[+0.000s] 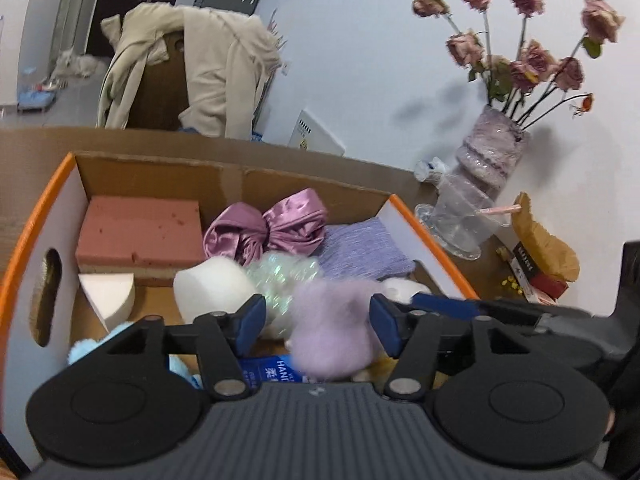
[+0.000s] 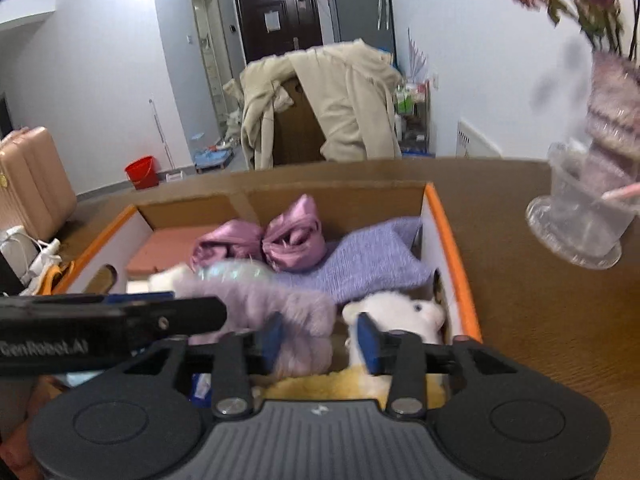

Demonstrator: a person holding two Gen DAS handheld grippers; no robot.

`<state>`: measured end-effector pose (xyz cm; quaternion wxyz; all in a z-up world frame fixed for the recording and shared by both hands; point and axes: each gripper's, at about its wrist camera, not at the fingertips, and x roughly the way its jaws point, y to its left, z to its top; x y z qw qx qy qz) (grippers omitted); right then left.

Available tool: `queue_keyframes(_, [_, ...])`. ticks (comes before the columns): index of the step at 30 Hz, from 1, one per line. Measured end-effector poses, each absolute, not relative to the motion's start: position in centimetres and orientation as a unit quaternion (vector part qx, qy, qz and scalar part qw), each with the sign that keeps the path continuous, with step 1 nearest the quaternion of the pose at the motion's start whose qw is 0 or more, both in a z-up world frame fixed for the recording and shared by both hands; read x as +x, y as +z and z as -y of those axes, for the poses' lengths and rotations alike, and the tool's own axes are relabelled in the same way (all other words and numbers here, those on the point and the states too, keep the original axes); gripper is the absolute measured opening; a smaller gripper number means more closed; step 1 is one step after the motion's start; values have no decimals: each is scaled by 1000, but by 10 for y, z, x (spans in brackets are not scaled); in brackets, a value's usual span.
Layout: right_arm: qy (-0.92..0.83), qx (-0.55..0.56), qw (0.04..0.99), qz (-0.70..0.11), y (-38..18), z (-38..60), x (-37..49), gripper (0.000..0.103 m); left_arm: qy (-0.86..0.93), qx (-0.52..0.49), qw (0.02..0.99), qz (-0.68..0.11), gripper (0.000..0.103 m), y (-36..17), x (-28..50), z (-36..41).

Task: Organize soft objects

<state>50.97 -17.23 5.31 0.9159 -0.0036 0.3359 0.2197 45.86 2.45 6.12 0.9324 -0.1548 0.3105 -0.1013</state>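
My left tongs (image 1: pixel 318 324) are spread wide over the near end of the box (image 1: pixel 48 208), nothing pinched. The lilac fluffy thing (image 1: pixel 334 336) sits right between the pads, blurred, so I can't tell whether it's touching either pad or lying loose on the pile. In the right wrist view its long axis runs left-right across the box, with one end drooping down toward me.

My right tongs (image 2: pixel 318 340) are about half open, empty. The left pad looks pressed into the droopy end of the fluffy thing (image 2: pixel 280 312); the right pad sits in front of the white plush toy (image 2: pixel 400 312). The left tool's arm crosses in front of my right camera, so the two tools are crowded close.

My read: left is the better-placed hand, since the fluff is centred in its gap and lies across it.

Beyond the tongs:
- white foam block (image 1: pixel 212 292)
- iridescent ball (image 1: pixel 284 272)
- satin bow (image 1: pixel 266 230)
- purple knit (image 1: pixel 364 252)
- pink sponge (image 1: pixel 140 236) at the far left

Floor room: only a bare patch near the left wall, by the foam wedge (image 1: pixel 110 294). The right wall is tight against the plush toy. The glass vase (image 1: pixel 490 160) stands outside, beyond the right rim, so I'd keep any swing away from that side.
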Motion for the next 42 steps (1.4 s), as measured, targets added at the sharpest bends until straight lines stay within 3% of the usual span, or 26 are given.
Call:
queue_keyframes(3, [220, -2, 924, -312, 77, 181, 497, 52, -103, -144, 940, -292, 70, 82, 442, -24])
queue_keyframes(6, [212, 2, 935, -284, 107, 190, 478, 55, -102, -118, 952, -262, 71, 110, 417, -27])
queue_keyframes(10, [208, 11, 948, -240, 144, 204, 445, 64, -86, -94, 969, -210, 82, 146, 381, -31])
queue_keyframes(16, [212, 11, 952, -222, 160, 205, 407, 65, -65, -66, 978, -187, 84, 157, 342, -28])
queue_keyframes(17, [213, 13, 953, -213, 160, 206, 399, 68, -54, -51, 981, -179, 86, 156, 334, -25])
queue_keyframes(18, [214, 14, 956, -201, 157, 206, 392, 79, -44, -35, 985, -165, 89, 154, 327, -22])
queue_keyframes(19, [211, 13, 960, -182, 155, 208, 381, 86, -32, -18, 989, -143, 99, 150, 319, -18])
queue_keyframes(20, [206, 13, 965, -160, 150, 209, 369, 96, -17, 2, 993, -113, 103, 143, 309, -14])
queue_keyframes(24, [199, 24, 971, -134, 118, 218, 338, 98, -18, 42, 995, -85, 103, 116, 284, -6])
queue_keyframes(32, [161, 28, 983, -81, 96, 232, 285, 102, -10, 5, 997, -79, 103, 87, 239, -9])
queue_keyframes(42, [160, 38, 982, -88, 81, 233, 255, 103, 10, 4, 997, -71, 103, 74, 199, -11])
